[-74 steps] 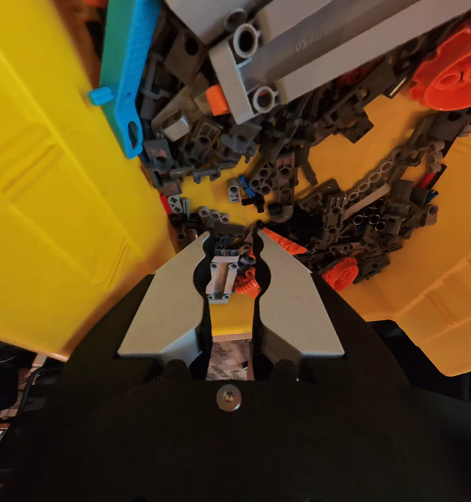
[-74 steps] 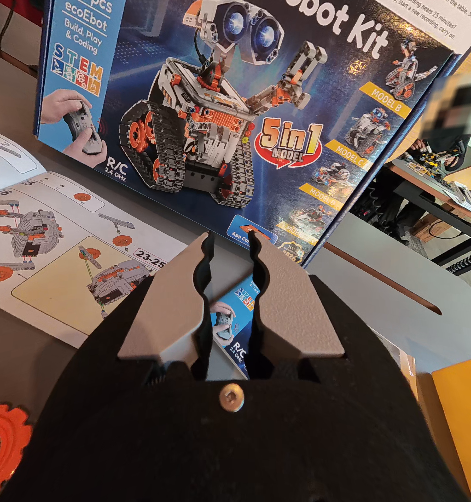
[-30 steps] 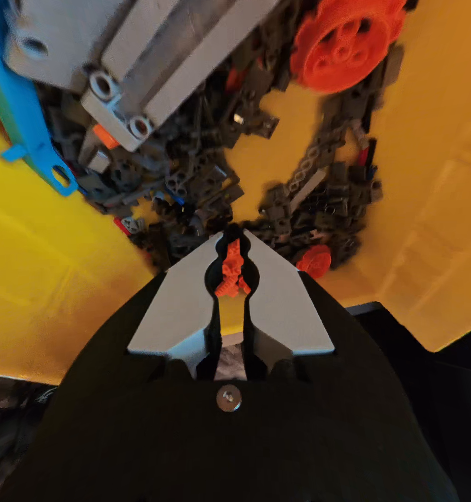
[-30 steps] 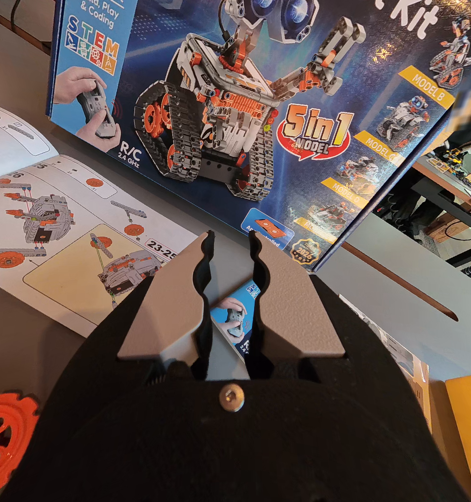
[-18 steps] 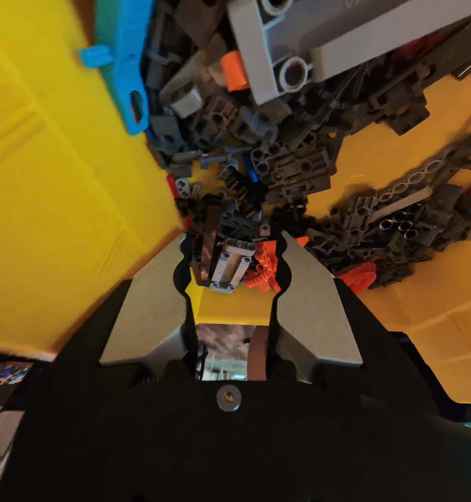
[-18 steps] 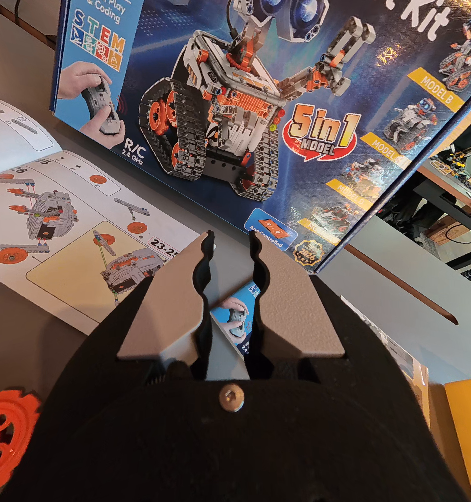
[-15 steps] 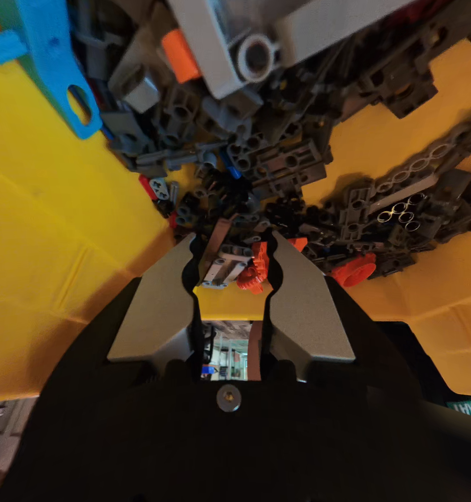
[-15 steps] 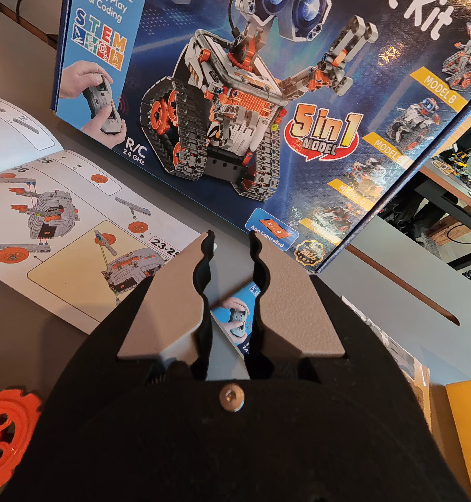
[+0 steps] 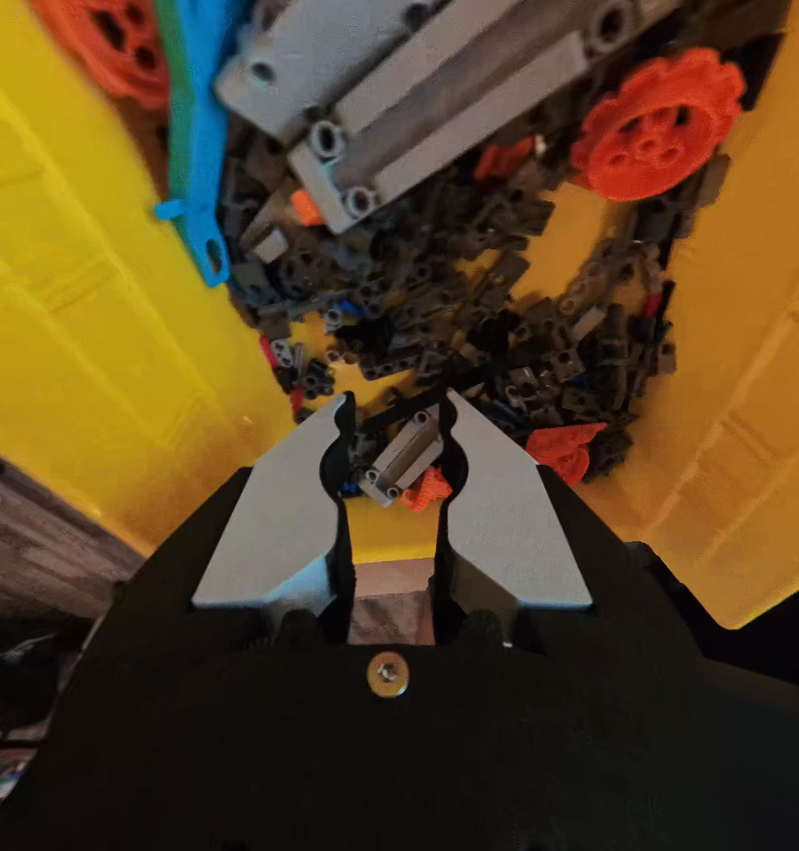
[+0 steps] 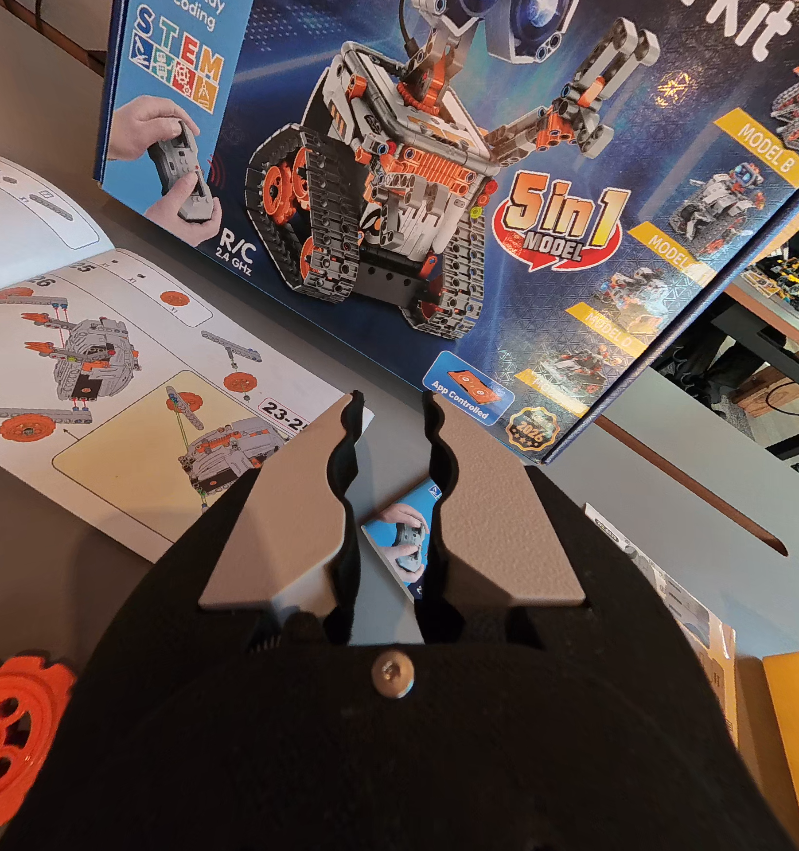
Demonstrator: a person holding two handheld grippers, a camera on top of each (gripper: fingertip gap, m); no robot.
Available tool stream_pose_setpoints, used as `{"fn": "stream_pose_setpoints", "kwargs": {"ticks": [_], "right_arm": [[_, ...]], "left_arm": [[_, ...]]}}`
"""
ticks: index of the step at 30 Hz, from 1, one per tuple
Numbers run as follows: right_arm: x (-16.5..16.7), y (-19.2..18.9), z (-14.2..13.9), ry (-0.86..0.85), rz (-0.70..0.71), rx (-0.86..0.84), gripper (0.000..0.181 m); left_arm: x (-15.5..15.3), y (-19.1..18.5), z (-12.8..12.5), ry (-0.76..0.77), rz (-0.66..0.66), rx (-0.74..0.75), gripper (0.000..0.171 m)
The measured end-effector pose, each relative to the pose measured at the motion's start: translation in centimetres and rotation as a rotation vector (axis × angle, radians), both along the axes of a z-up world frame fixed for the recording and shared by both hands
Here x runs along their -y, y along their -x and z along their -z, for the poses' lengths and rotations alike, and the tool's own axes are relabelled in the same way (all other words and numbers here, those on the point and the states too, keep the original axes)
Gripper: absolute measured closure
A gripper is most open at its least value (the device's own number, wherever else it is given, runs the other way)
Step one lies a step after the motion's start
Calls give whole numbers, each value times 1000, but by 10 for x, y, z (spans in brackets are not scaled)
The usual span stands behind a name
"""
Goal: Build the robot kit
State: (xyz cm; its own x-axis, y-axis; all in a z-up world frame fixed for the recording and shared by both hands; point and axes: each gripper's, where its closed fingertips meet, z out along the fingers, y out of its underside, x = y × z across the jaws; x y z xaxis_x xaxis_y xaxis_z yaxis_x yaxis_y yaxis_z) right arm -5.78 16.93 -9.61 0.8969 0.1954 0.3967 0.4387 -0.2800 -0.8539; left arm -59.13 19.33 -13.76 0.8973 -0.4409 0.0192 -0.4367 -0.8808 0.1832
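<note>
Loose plastic building pieces (image 9: 457,322), mostly dark grey and black, are lying heaped in a bright yellow plastic bin (image 9: 89,299), and the left gripper (image 9: 397,405) is hanging just over the near edge of the heap with its jaws parted and nothing clamped. Between its pale grey fingers (image 9: 287,497) a small light grey rectangular brick with round holes at its corners (image 9: 404,453) is showing, tilted, with a small orange toothed piece (image 9: 427,488) just beside it; whether either finger is touching them is hard to tell through the blur. Farther in, a big orange spoked wheel (image 9: 655,133), long grey beams (image 9: 411,106) and a blue flat tool (image 9: 199,193) are resting on the pile. Closing here could be catching both the brick and the orange piece at once, or nudging the tilted brick so it is slipping sideways out of the jaws. The right gripper (image 10: 393,400) is hovering over a grey table (image 10: 641,497), also released and empty, facing a blue cardboard kit box showing a tracked toy robot (image 10: 434,193), with an open instruction booklet (image 10: 112,377) to its left and another orange wheel (image 10: 6,732) nearby.
</note>
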Motion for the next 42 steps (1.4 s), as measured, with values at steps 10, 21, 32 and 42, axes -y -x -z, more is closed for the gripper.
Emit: {"fn": "stream_pose_setpoints", "kwargs": {"ticks": [10,21,32,42], "right_arm": [[0,1,2,8,-5,9,156],[0,4,4,19,-19,16,156],[1,7,7,30,-30,23,156],[1,8,9,37,-34,31,156]], "left_arm": [[-18,43,14,-8,-78,-190,156],[-5,47,27,87,-38,-251,151],[-4,35,20,59,23,-194,159],[-14,45,7,-24,-48,-171,159]]}}
